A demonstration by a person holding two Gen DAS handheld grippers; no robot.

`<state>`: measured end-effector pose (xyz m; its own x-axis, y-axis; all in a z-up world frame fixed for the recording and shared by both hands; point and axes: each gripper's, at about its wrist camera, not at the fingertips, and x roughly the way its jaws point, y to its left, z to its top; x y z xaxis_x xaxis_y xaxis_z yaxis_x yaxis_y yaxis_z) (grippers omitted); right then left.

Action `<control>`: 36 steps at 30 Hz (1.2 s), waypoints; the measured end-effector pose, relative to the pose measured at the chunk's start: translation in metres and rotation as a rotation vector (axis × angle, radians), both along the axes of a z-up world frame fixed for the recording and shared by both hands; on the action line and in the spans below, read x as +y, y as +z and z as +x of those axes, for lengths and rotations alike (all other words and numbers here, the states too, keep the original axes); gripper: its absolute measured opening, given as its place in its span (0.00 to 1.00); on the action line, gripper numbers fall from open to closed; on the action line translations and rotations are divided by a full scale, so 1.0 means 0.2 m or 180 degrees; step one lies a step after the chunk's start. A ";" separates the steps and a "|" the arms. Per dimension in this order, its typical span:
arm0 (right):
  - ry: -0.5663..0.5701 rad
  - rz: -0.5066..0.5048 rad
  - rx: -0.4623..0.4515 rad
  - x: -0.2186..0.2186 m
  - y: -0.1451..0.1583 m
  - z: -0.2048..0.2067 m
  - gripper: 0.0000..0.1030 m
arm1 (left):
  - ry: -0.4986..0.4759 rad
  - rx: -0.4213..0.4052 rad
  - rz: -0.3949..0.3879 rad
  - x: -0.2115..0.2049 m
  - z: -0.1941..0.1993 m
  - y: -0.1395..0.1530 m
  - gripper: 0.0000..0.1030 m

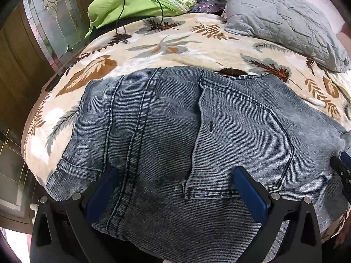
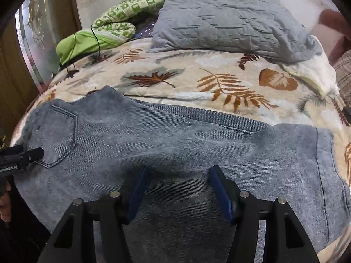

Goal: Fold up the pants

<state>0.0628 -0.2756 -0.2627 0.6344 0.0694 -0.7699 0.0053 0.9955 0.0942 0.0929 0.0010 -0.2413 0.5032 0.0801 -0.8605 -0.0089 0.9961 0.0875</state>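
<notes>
On the bed: jeans (image 2: pixel 166 135) lay flat on the leaf-print blanket (image 2: pixel 197 83), already doubled leg over leg by the look of it, back pocket (image 1: pixel 245 135) facing up.
Long axis: ran left-right across both views; waist and pocket end toward the left side, hem end (image 2: pixel 329 164) toward the right.
Left hand-held gripper (image 1: pixel 175 182): pointed steeply down over the seat area, beside the pocket's lower edge; blue pads (image 1: pixel 103 188) stood wide apart with denim under the gap, nothing pinched. Released.
Right hand-held gripper (image 2: pixel 177 186): hovered over the mid-leg stretch, nearer the hem end; jaws parted, pads (image 2: pixel 221 192) clear of the cloth as far as I could tell, no fold caught between. Released.
Cross-check: left unit's tip showed at the left edge of the right view, right by the pocket; so the two sat spaced along the long axis, left on the waist half, right on the leg half.
Nearer hand: right was closer to the hem; left closer to the waistband.
Key relation: cloth lay directly below and ahead of both, near edge toward the person, far edge toward the grey pillow (image 2: pixel 230 22).
Judgement: next fold likely hem toward waist, so the right side would need to shift further right to reach the hem first.
Risk: thick stacked denim could slip from a shallow pinch.
</notes>
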 end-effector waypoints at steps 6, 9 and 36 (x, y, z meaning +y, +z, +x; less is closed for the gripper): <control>-0.0050 0.0017 0.0007 0.00 -0.02 0.06 0.67 | -0.0022 -0.0024 0.0032 0.00 0.02 -0.01 1.00; -0.0089 0.0050 -0.0010 -0.01 -0.03 0.09 0.69 | -0.0037 -0.0027 0.0026 0.00 0.01 -0.01 1.00; 0.0026 -0.0285 -0.0209 0.14 0.15 0.01 0.69 | -0.0074 0.0002 0.0057 -0.03 -0.03 0.01 1.00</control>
